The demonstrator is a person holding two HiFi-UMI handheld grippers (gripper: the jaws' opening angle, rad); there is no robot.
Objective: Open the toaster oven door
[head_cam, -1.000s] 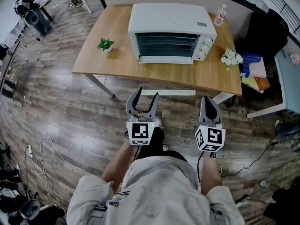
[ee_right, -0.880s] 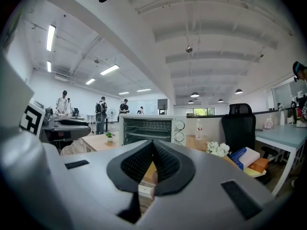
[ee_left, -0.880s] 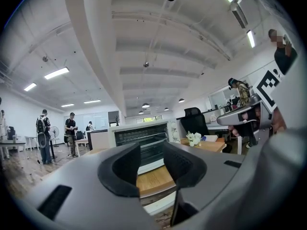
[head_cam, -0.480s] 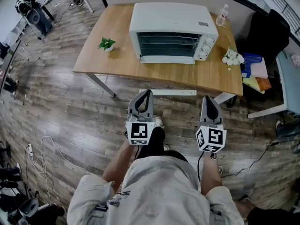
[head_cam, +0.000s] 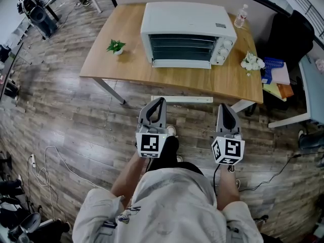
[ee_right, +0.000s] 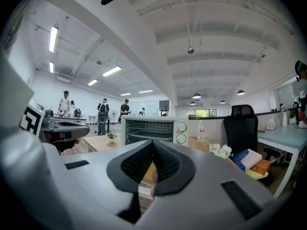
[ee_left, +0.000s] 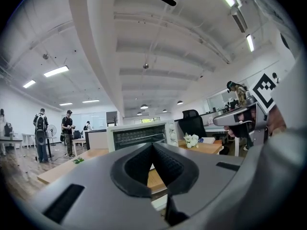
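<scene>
A white toaster oven (head_cam: 187,34) stands on the wooden table (head_cam: 126,67) with its glass door (head_cam: 183,47) closed; it also shows straight ahead as the toaster oven (ee_left: 139,135) and the toaster oven (ee_right: 153,131). Both grippers are held over the floor, well short of the table. My left gripper (head_cam: 160,102) is shut with nothing between its pads, as the left gripper (ee_left: 153,146) view confirms. My right gripper (head_cam: 223,107) is shut and empty too, its dark pads meeting at the right gripper (ee_right: 153,143).
On the table are a small potted plant (head_cam: 115,47) at left, a water bottle (head_cam: 241,16) at the back right and white flowers (head_cam: 250,62) right of the oven. Books (head_cam: 276,74) and a black chair (head_cam: 288,34) stand at right. Several people stand far off.
The left gripper's jaws went from open to shut, empty. Both hands stayed where they were; the view shifted slightly.
</scene>
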